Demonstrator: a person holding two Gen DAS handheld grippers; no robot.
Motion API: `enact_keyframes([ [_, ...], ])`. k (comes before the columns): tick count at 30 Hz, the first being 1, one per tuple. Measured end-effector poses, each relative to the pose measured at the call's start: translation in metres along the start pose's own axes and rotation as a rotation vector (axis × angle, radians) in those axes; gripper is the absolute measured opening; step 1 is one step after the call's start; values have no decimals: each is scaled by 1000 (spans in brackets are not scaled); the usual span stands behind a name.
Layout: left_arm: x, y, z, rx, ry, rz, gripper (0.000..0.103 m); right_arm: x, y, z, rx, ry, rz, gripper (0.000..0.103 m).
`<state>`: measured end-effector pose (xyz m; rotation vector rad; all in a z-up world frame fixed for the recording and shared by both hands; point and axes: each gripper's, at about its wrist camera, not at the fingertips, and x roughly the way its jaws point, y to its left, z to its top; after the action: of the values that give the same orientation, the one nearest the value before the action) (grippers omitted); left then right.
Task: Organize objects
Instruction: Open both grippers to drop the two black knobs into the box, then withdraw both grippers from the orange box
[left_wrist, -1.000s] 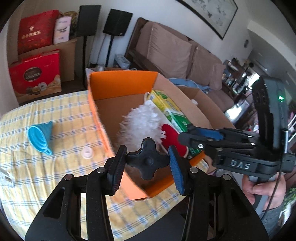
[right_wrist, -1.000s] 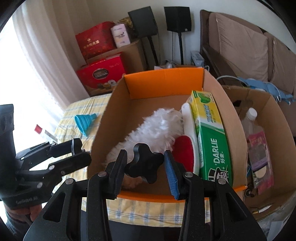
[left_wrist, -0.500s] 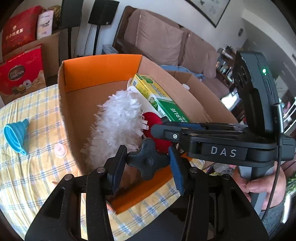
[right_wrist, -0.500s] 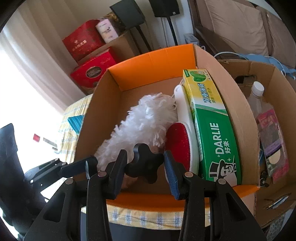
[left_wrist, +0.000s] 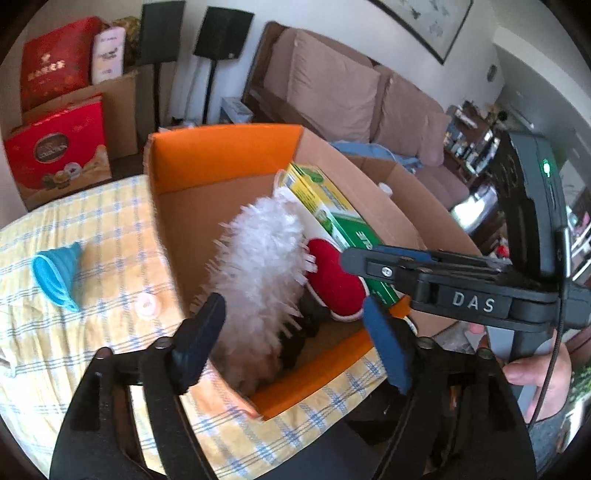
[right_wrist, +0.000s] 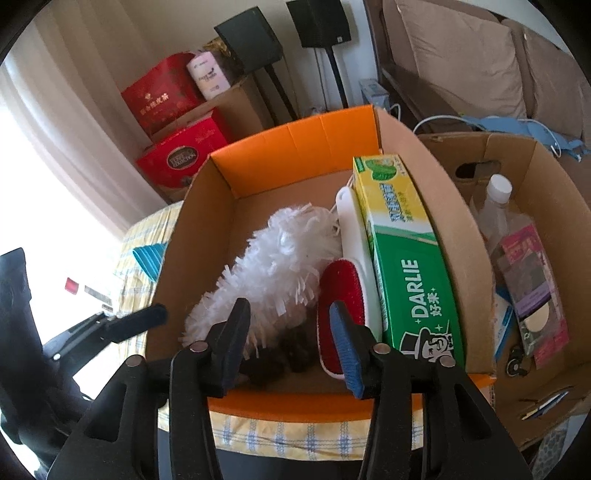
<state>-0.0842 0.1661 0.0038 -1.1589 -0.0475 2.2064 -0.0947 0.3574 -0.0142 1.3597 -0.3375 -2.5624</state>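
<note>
Right at the near edge of each wrist view the jaws stand spread with nothing between them: the left gripper hangs released over the near corner of the box, and the right gripper is likewise released above the box's near orange rim. Just beyond the fingertips of both, on the box floor, lie two dark star-shaped knobs, partly hidden under the duster and blurred, so I cannot tell whether they touch each other. The white fluffy duster runs away from the grippers along the middle of the box. Beside it, to the right, a brush with a red pad and white handle lies lengthwise, its side against a green and yellow Darlie carton that stands on edge along the box's right wall.

In the left wrist view the right gripper crosses in from the right, its closed-looking profile over the brush and carton, with the person's hand on its grip. Left of the left gripper, on the checked tablecloth, a small white cap sits near the box's left wall, and a blue funnel lies on its side farther left.

Right of the right gripper a second carton box holds a clear bottle and flat packets. Farther off stand red gift boxes, two speakers on stands and a brown sofa.
</note>
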Motion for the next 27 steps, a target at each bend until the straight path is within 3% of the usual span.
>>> enact_keyframes([
  [4, -19, 9, 2, -13, -38, 32, 89, -7, 7, -1, -26, -22, -21, 56],
  [9, -37, 21, 0, -26, -71, 80, 95, -12, 16, -1, -47, -44, -38, 73],
  [11, -41, 23, -1, -26, -70, 108, 95, -12, 19, -2, -52, -44, -36, 74],
  [13, -43, 27, -3, -32, -65, 122, 103, -12, 24, -3, -62, -38, -28, 74],
  [22, -64, 46, -10, -80, -98, 149, 103, -14, 43, -8, -93, -54, -43, 83],
  [25, -72, 52, -12, -87, -112, 169, 103, -15, 51, -10, -108, -61, -56, 89],
  [27, -77, 56, -13, -95, -120, 176, 103, -14, 58, -12, -126, -68, -72, 98],
])
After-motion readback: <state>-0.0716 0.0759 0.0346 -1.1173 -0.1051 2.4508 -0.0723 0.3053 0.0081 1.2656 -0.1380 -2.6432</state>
